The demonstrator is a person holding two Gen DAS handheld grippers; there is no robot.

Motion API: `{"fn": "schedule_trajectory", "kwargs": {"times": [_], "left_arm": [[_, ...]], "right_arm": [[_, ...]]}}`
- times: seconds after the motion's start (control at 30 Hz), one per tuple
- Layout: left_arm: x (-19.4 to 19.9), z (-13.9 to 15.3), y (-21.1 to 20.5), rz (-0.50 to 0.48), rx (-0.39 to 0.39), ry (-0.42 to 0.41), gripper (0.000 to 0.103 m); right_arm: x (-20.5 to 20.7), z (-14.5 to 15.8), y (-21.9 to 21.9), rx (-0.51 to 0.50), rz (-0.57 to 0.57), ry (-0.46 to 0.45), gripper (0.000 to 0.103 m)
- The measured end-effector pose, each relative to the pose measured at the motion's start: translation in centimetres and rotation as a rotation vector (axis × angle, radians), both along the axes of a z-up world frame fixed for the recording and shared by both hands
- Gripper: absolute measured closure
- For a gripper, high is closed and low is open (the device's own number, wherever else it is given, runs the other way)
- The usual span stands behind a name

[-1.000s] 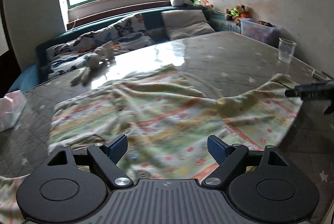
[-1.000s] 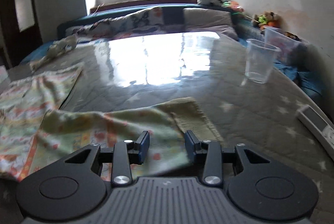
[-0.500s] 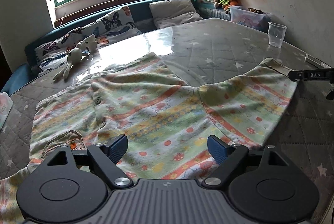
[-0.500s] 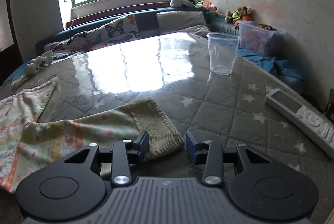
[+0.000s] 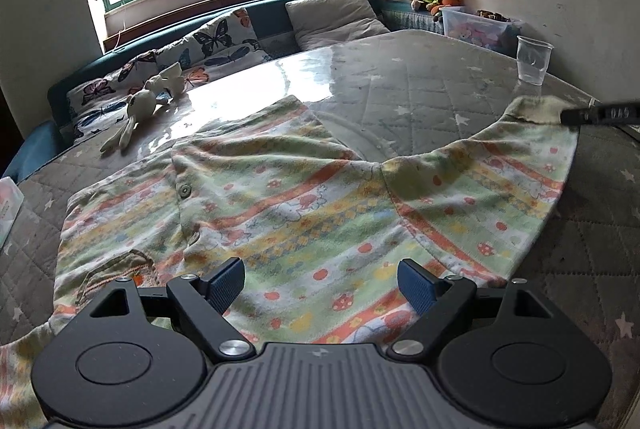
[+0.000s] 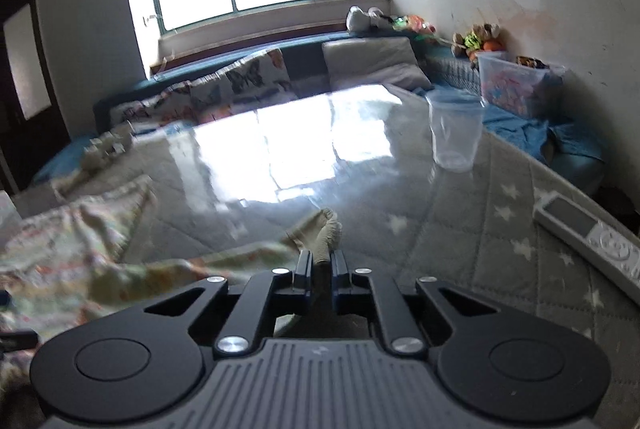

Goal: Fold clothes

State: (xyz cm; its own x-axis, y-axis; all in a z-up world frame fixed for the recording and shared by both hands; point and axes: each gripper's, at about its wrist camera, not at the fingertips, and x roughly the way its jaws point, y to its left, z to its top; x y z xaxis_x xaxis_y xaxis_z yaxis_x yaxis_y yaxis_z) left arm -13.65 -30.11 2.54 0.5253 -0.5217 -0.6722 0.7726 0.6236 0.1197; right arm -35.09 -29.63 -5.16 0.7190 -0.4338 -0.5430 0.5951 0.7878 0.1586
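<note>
A striped, printed child's shirt [image 5: 304,205] lies spread on the quilted table cover [image 5: 420,97], button placket up. My left gripper [image 5: 320,277] hovers open just above its near hem, and nothing is between the blue pads. My right gripper [image 6: 320,261] is closing, and its pads press on the sleeve's ribbed green cuff [image 6: 326,229]. The cuff sticks up bunched between the fingers, lifted off the table. In the left wrist view that sleeve cuff [image 5: 536,109] is raised at the far right, where a black finger [image 5: 596,115] holds it.
A clear plastic cup [image 6: 454,133] stands beyond the cuff, right of centre. A remote control [image 6: 592,241] lies near the table's right edge. A stuffed rabbit [image 5: 136,113] lies at the far left, with a cushioned bench [image 5: 328,17] and window behind.
The right gripper's jaws have come together on the sleeve cuff and raised it off the table. The left gripper stays open over the hem.
</note>
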Motion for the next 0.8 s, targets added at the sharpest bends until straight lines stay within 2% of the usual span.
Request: {"fn": "schedule_trajectory", "kwargs": {"times": [0.33, 0.47, 0.57, 0.63, 0.8], "left_arm": [[-1.4, -1.3, -1.2, -0.065, 0.031, -0.012, 0.017], [-1.5, -0.8, -0.8, -0.067, 0.014, -0.022, 0.017], [-0.7, 0.4, 1.0, -0.018, -0.029, -0.019, 0.015], [0.1, 1.4, 2.7, 0.034, -0.06, -0.022, 0.01], [2.2, 3.1, 7.9, 0.187, -0.127, -0.032, 0.008]], "right_arm": [[1.0, 5.4, 0.7, -0.035, 0.062, -0.093, 0.096], [1.9, 7.4, 1.8, -0.049, 0.109, -0.119, 0.096], [2.9, 8.8, 3.3, -0.068, 0.158, -0.129, 0.096], [3.6, 9.4, 4.4, -0.079, 0.198, -0.134, 0.096], [6.5, 10.7, 9.1, -0.108, 0.341, -0.144, 0.096]]}}
